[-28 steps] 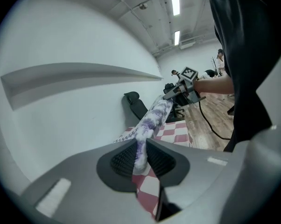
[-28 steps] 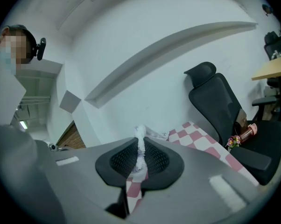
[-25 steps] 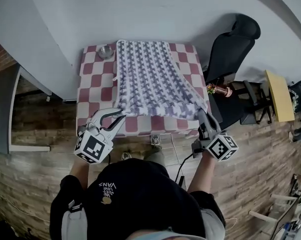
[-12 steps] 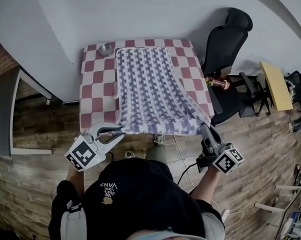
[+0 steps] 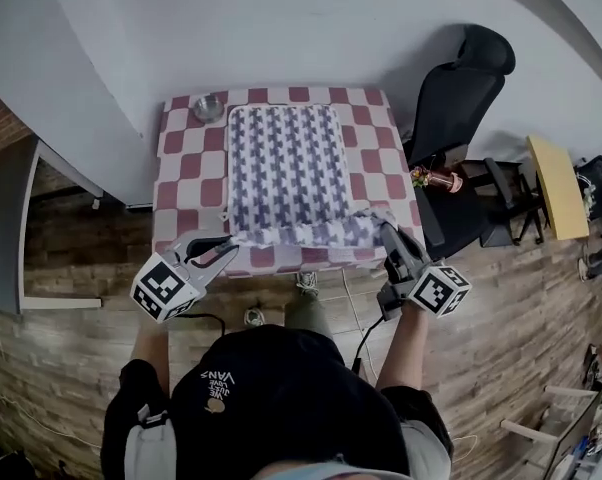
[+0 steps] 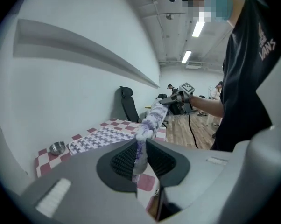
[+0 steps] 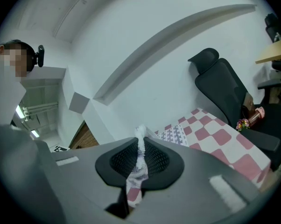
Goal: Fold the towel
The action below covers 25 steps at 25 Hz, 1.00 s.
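Towel (image 5: 284,173) has been tugged straight on the worktop (image 5: 186,168). My left tool (image 5: 226,245) and right tool (image 5: 385,231) pinch its near corners, ready for the fold.

I'm looking steeply down from the head camera over the checkered table (image 5: 181,183) — both gripper cameras are peering close along their jaws, sharing the towel (image 5: 281,168).

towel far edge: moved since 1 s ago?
Yes. The towel has slid toward the person: its far edge reached past the bowl toward the wall, and now lies level with it.
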Motion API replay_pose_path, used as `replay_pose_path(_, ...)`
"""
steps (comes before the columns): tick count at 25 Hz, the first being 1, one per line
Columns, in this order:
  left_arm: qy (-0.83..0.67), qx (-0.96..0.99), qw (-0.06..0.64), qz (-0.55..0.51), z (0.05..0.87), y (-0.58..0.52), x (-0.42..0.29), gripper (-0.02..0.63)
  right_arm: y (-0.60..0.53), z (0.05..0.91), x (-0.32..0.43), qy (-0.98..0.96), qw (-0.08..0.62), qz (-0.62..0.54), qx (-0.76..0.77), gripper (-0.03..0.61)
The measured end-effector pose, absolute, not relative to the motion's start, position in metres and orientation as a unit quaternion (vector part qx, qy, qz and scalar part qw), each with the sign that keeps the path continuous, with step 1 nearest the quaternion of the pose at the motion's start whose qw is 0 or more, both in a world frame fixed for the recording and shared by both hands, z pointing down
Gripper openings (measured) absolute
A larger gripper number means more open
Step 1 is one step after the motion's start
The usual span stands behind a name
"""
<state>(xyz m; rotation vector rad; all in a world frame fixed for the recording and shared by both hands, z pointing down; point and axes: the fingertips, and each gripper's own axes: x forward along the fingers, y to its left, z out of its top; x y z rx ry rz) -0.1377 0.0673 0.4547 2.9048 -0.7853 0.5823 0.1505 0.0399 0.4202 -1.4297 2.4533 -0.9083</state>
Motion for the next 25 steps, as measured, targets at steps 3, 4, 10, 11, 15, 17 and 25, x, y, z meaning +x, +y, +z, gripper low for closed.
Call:
replay_pose_path(3,-0.291,0.939,0.072,0.167,0.459,0.019,-0.136,0.058,-0.011,0.430,0.152,0.821,0.070,-0.318,-0.469,0.028)
replay_pose_path(4,-0.303,0.935,0.082,0.164,0.462,0.002,-0.136,0.060,-0.028,0.434,0.152,0.821,0.066,-0.324,-0.466,0.028)
replay_pose_path(10,-0.359,0.907,0.127,0.179,0.495,-0.086,-0.141,0.060,-0.116,0.468,0.144,0.825,0.020,-0.347,-0.446,0.028)
replay_pose_path(11,-0.366,0.903,0.137,0.180,0.500,-0.100,-0.143,0.060,-0.130,0.475,0.142,0.825,0.013,-0.351,-0.443,0.028)
replay_pose_path(15,-0.385,0.887,0.179,0.183,0.521,-0.146,-0.151,0.060,-0.180,0.505,0.133,0.822,-0.015,-0.368,-0.435,0.028)
replay_pose_path(17,-0.392,0.880,0.202,0.178,0.531,-0.165,-0.152,0.060,-0.200,0.520,0.133,0.819,-0.028,-0.375,-0.433,0.028)
replay_pose_path(25,-0.384,0.842,0.349,0.149,0.595,-0.226,-0.152,0.061,-0.269,0.591,0.133,0.791,-0.060,-0.438,-0.423,0.028)
